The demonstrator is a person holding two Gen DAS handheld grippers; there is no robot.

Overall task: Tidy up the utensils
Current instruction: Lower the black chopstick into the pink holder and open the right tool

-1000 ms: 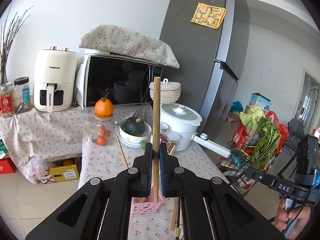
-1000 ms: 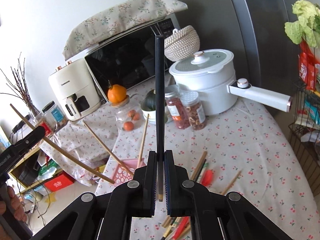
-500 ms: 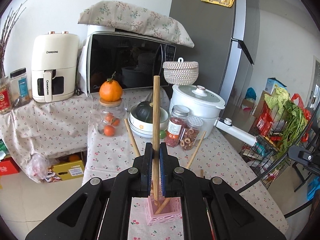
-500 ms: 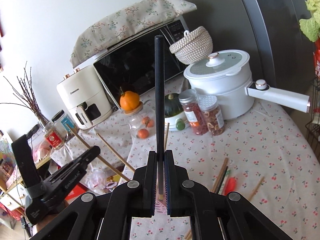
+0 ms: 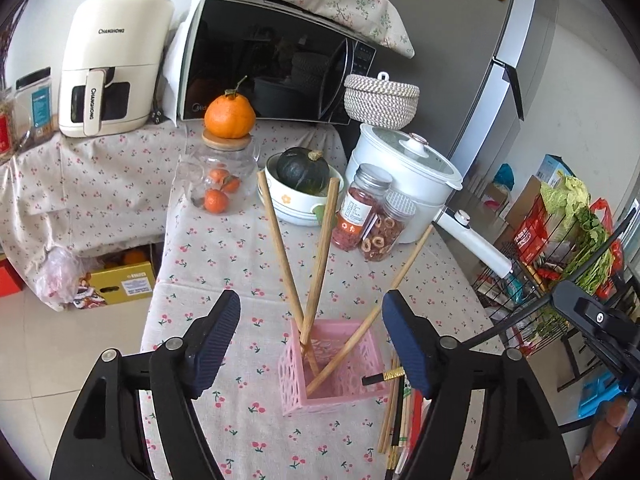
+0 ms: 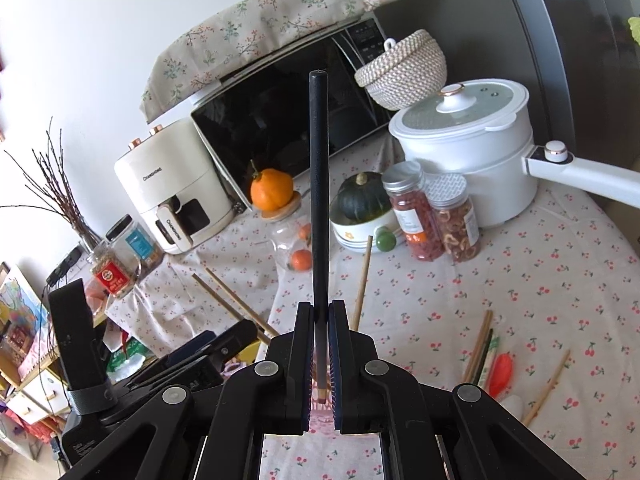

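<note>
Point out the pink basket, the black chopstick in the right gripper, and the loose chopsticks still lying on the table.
pink basket (image 5: 294, 380): left wrist view, its front-left lattice wall.
black chopstick (image 6: 319, 184): right wrist view, mid-shaft above the closed jaws.
loose chopsticks (image 6: 478, 346): right wrist view, the middle of the bundle on the tablecloth.

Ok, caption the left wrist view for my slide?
Left tongs open above pink basket holding three wooden chopsticks.

left tool (image 5: 310, 344) spread wide, right tool (image 6: 320, 354) clamped
</note>
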